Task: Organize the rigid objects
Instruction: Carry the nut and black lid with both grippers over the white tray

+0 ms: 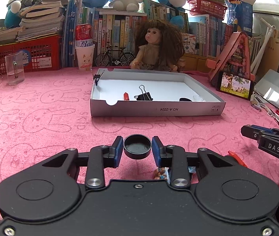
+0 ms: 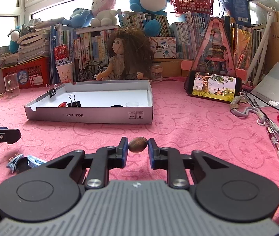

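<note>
Fingers of the left gripper (image 1: 137, 147) pinch a black cap (image 1: 137, 146), a shallow round lid with its hollow side up, held above the pink surface (image 1: 41, 118). Those of the right gripper (image 2: 138, 144) clamp a brown nut (image 2: 138, 144), oval and dull-grained, its long axis running level from pad to pad. Ahead lies a white box (image 2: 100, 116) holding a black clip (image 2: 73, 102) and a small red piece (image 2: 62, 104).

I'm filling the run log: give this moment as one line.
left gripper: shut on round black plastic cap | right gripper: shut on brown oval nut | grey cardboard box tray: ahead, not reached
</note>
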Available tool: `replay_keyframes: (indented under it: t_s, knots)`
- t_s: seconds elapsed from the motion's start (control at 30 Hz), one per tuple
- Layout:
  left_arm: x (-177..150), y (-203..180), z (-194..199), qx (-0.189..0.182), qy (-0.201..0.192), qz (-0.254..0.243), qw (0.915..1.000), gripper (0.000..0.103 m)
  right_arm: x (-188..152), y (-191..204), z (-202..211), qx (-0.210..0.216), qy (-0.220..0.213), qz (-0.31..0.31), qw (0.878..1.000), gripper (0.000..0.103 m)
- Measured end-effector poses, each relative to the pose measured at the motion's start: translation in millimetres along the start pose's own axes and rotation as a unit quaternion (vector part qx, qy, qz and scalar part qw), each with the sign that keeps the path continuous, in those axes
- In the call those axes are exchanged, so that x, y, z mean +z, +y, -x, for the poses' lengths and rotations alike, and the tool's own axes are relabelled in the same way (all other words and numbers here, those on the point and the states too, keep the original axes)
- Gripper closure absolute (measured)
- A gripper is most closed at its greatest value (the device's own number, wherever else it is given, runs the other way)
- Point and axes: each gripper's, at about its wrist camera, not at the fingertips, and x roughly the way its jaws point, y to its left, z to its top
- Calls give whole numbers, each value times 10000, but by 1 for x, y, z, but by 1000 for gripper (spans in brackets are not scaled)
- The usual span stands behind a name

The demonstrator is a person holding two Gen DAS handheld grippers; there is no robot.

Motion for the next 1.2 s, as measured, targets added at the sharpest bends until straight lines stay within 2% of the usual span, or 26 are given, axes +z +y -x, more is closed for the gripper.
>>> replay_keyframes:
  t_s: [1.2]
  knots:
    - [47, -27, -36, -149, -281, -169, 9994, 73, 36, 19, -34, 406, 2, -234, 9989, 77]
